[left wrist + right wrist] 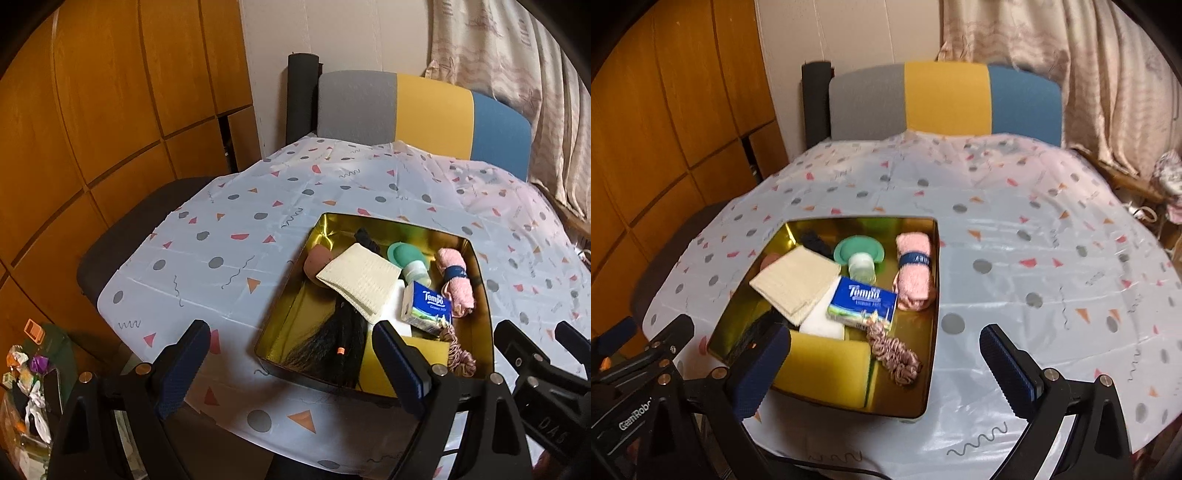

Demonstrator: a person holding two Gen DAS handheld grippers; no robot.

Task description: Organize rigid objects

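Observation:
A gold-lined tin box (484,295) (932,332) sits on the patterned tablecloth. Inside lie a blue Tempo tissue pack (428,306) (864,301), a cream folded cloth (360,280) (796,282), a rolled pink towel (456,280) (914,271), a green bottle (413,267) (862,264), a yellow sponge (827,363), a pink-brown scrunchie (895,354) and a black hairpiece (332,343). My left gripper (291,369) hovers open over the box's near left corner. My right gripper (882,369) hangs open above the box's near edge, nothing between its fingers.
A grey, yellow and blue chair back (424,110) (945,99) stands behind the table. Wooden cabinets (92,110) fill the left, curtains (1089,74) the right. A cluttered bin (29,387) sits low on the left. The tablecloth (1034,258) stretches right of the box.

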